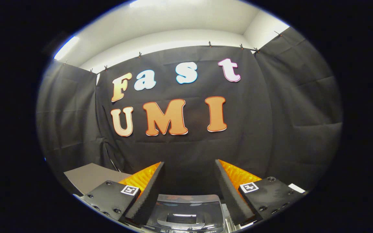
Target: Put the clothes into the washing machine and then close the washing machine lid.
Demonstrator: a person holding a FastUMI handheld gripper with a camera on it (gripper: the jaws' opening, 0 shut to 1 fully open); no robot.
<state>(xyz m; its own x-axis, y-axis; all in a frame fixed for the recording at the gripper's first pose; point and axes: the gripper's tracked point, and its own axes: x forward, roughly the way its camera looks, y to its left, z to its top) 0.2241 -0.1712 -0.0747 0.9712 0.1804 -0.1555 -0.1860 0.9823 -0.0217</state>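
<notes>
The black cloth wall [189, 145] of the booth is seen hanging straight ahead, clipped along its top edge and creased in vertical and slanting folds; side panels of the same cloth are seen angled in at either end. Above the cloth, a pale wall and ceiling [173, 22] are noted, with a bright light strip [66, 48] at the upper left.

A flat grey table surface [91, 178] is observed low down, beyond the left finger, its far corner reaching toward the cloth wall.

The washing machine [186, 213] is located below and between the fingers, viewed from above. Its top is dark and glossy, and a lid with a window reflecting light is seen lying flat over the top, so the lid appears closed. The machine's front edge and control strip are partly cut off, and the clothes cannot be made out.

The gripper [189, 168] is held raised, pointed at the cloth wall rather than down at the machine. Its fingers are spread wide apart, with nothing between them and no contact with the machine. A small square marker [130, 190] is noted on each finger base.
</notes>
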